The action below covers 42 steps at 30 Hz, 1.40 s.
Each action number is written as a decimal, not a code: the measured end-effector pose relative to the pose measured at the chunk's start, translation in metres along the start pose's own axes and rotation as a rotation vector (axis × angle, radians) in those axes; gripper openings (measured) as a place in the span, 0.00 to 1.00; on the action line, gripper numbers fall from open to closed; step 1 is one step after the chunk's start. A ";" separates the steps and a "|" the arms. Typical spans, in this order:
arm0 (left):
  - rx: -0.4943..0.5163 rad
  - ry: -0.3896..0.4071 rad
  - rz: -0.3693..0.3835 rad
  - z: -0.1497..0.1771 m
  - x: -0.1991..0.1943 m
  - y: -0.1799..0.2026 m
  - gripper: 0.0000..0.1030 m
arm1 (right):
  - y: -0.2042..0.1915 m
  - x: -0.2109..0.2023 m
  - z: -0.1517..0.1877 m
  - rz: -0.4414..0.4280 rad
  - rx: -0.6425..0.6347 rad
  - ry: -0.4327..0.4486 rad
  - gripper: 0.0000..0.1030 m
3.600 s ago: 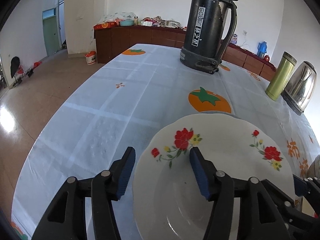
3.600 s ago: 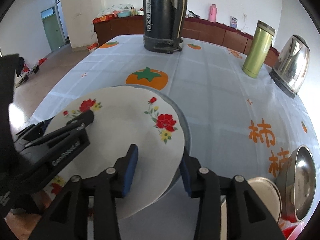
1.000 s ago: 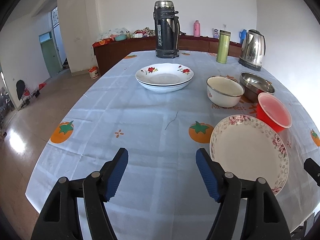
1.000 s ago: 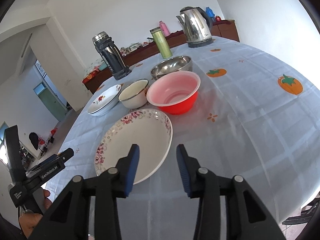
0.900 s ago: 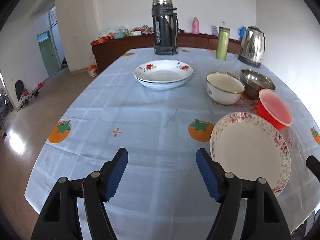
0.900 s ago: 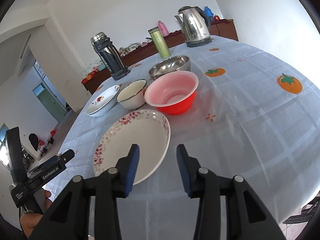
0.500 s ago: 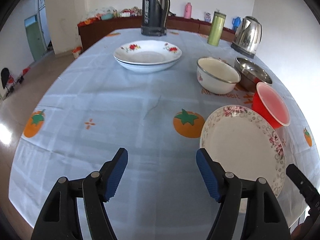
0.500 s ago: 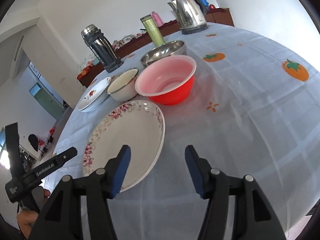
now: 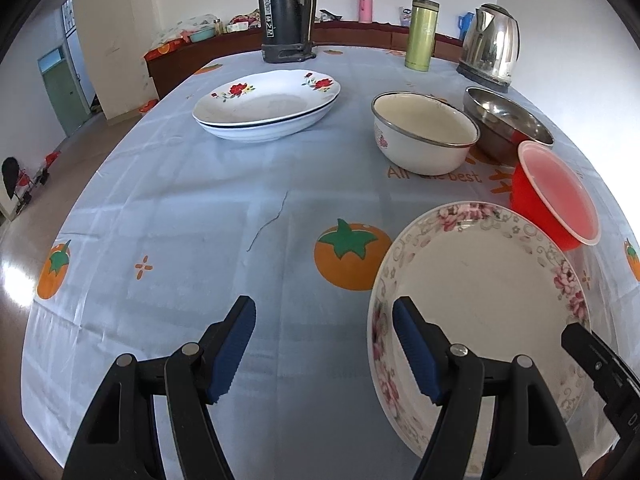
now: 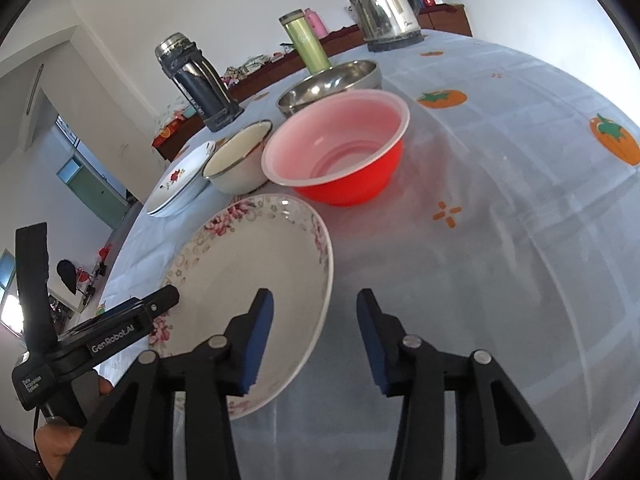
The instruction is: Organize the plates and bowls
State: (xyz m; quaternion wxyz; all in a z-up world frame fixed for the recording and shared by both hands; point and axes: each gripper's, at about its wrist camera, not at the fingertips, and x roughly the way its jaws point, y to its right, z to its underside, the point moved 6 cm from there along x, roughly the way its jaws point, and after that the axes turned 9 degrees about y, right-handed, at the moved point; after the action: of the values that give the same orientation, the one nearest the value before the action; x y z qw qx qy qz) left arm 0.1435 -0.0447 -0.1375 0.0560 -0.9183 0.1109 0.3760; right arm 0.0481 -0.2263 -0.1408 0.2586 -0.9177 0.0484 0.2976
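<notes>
Moved since earlier: both tools have come down closer to the pink-flowered round white plate (image 9: 484, 300); right jaws have just been closing, that plate's right rim between them, pads not pressing.
Left tool (image 9: 322, 346): jaws wide, holding nothing; its right finger hangs over the plate's near-left rim.
Right tool (image 10: 314, 332): jaws moderately apart, empty grip.
Plate location: near right on the blue persimmon-print table (image 9: 192, 200).
Far left: two stacked white plates with red flowers (image 9: 268, 104).
Bowls, far right: cream enamel bowl (image 9: 426, 132), steel bowl (image 9: 504, 124), red plastic bowl (image 9: 556, 196) just beside the flowered plate.
Background: black thermos (image 9: 286, 8), green flask (image 9: 422, 34), steel kettle (image 9: 490, 46).
</notes>
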 end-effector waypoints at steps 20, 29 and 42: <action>-0.066 -0.025 0.087 -0.002 0.017 0.010 0.68 | -0.006 0.019 0.000 0.010 -0.035 -0.014 0.26; -0.040 0.005 0.167 0.000 0.013 0.034 0.42 | -0.013 0.021 0.002 0.052 -0.129 0.019 0.25; -0.076 0.022 0.178 0.005 -0.002 0.008 0.34 | -0.023 0.017 0.009 0.007 -0.134 -0.030 0.17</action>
State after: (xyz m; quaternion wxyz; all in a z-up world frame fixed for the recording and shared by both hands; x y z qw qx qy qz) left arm 0.1370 -0.0510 -0.1395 -0.0138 -0.9104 0.1785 0.3731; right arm 0.0627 -0.2009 -0.1464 0.1962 -0.9283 0.0277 0.3146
